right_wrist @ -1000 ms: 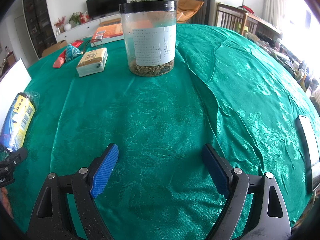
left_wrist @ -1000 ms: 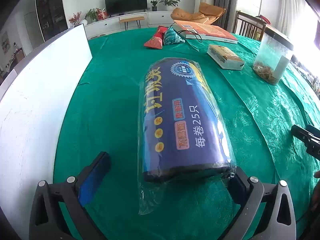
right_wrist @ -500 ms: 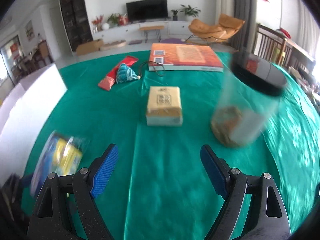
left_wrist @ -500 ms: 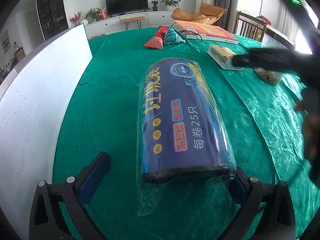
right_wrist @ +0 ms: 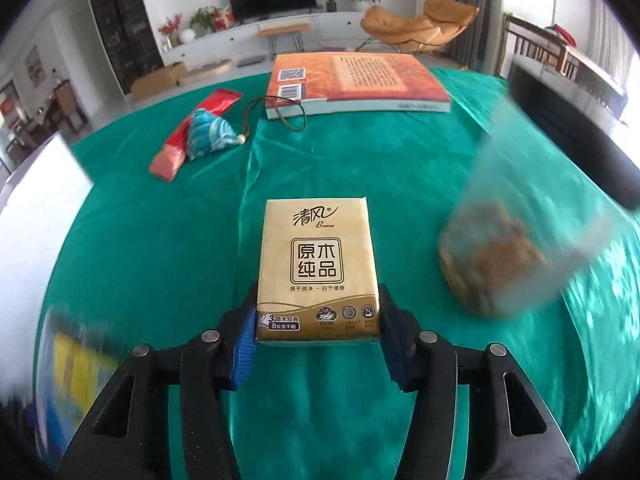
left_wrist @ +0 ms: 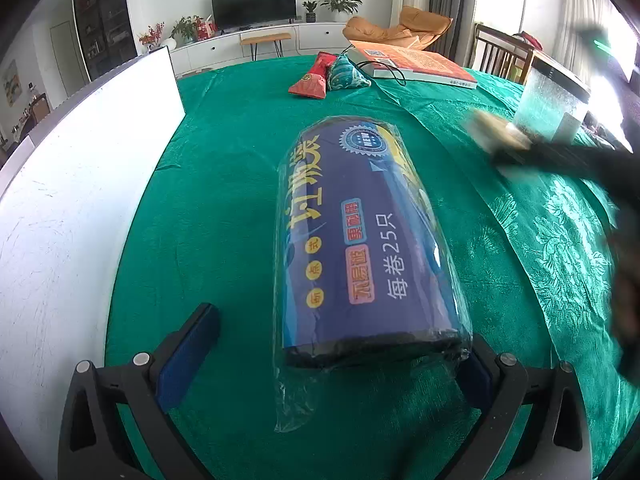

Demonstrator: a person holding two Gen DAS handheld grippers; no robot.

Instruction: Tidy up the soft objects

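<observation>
Two grippers are at work over the green tablecloth. At the far left of the left wrist view stands a white board, upright along the table edge. The left gripper sits low in that frame with its blue-padded fingers spread wide; the near end of a blue plastic-wrapped roll of garbage bags lies between them, running away up the centre, its near right corner just at the right finger and clear of the left one. Beyond it, upper centre, a red packet and a teal pouch lie touching, with an orange book to their right. At the right edge a clear jar shows, partly behind a blurred dark shape.

From the right wrist view, the right gripper is pinching the near end of a gold tissue pack at lower centre, pads pressed on both sides. Whether the pack is off the cloth I cannot tell.
</observation>
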